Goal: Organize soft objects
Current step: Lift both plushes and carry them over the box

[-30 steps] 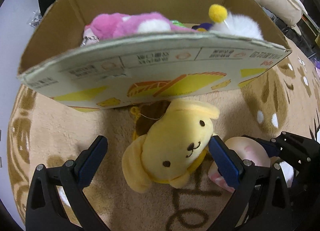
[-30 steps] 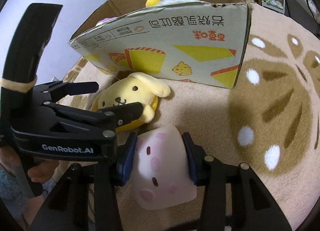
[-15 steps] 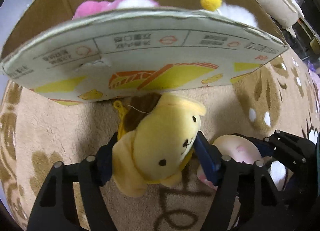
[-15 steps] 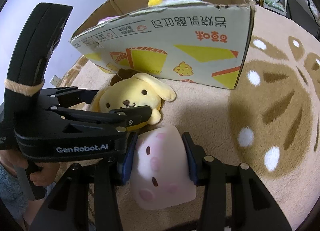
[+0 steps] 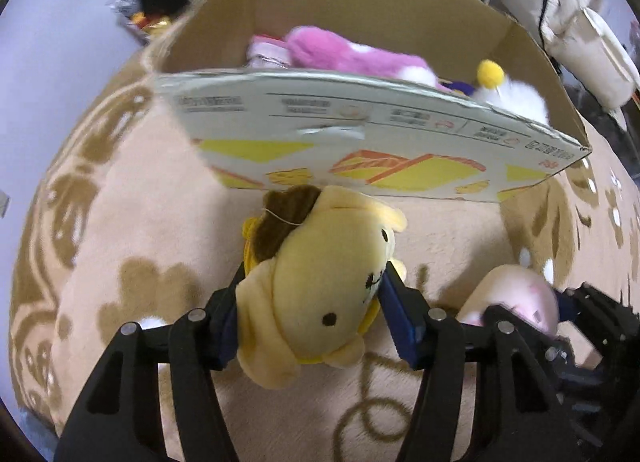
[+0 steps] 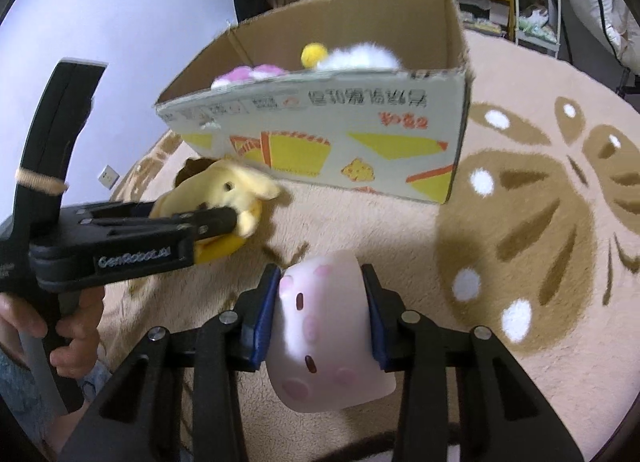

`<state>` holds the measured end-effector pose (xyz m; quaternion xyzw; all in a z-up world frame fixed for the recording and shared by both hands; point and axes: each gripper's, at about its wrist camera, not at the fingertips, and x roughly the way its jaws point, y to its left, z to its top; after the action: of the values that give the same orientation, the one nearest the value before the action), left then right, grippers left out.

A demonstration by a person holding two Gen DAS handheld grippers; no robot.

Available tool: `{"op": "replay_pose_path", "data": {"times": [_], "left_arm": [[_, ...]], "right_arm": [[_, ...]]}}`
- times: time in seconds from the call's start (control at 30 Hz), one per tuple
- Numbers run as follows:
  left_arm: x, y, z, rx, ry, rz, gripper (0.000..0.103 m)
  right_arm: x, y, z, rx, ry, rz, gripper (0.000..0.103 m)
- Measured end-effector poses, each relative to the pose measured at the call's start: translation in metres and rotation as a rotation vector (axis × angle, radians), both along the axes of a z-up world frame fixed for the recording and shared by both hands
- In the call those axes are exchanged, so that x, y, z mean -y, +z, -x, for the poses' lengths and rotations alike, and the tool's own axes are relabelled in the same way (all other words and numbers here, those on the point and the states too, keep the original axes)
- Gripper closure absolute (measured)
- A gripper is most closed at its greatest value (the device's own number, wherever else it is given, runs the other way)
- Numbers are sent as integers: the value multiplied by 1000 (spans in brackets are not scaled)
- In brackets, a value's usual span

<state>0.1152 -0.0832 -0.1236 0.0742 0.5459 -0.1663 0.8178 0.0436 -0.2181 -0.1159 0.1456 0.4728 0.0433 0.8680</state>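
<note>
My left gripper point(image 5: 312, 302) is shut on a yellow dog plush point(image 5: 320, 282) with a brown cap and holds it above the rug, just in front of the cardboard box point(image 5: 360, 134). The plush also shows in the right wrist view point(image 6: 228, 198). My right gripper point(image 6: 322, 314) is shut on a pale pink squishy toy point(image 6: 324, 338), lifted off the rug, to the right of the left gripper. The toy also shows in the left wrist view point(image 5: 516, 298). The box point(image 6: 340, 142) holds a pink plush point(image 5: 348, 56) and a white plush with a yellow pompom point(image 5: 516, 94).
A beige rug with brown flower patterns point(image 6: 520, 222) covers the floor. Shelves, bags and a rack point(image 6: 532, 2) stand behind the box. A white wall point(image 6: 120, 22) with a socket is at the left. A padded coat point(image 5: 592, 46) lies at the right.
My left gripper closed on the yellow dog plush and lifted it off the rug. My right gripper rose with the pink toy still held. Both views now look down into the box.
</note>
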Motion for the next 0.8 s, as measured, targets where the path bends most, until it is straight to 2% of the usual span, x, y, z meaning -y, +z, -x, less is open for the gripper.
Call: {"op": "replay_pose_path", "data": {"times": [0.17, 0.5, 0.63, 0.8], "left_arm": [[-11, 25, 18, 82, 42, -6, 43], [-23, 88, 58, 354, 89, -38, 43], [-25, 110, 75, 426, 100, -36, 43], [-30, 136, 83, 497, 101, -17, 43]], "right_arm": [[4, 16, 9, 67, -30, 3, 62], [5, 54, 34, 200, -90, 13, 62], [5, 76, 39, 258, -94, 70, 62], [15, 103, 41, 333, -116, 76, 62]]}}
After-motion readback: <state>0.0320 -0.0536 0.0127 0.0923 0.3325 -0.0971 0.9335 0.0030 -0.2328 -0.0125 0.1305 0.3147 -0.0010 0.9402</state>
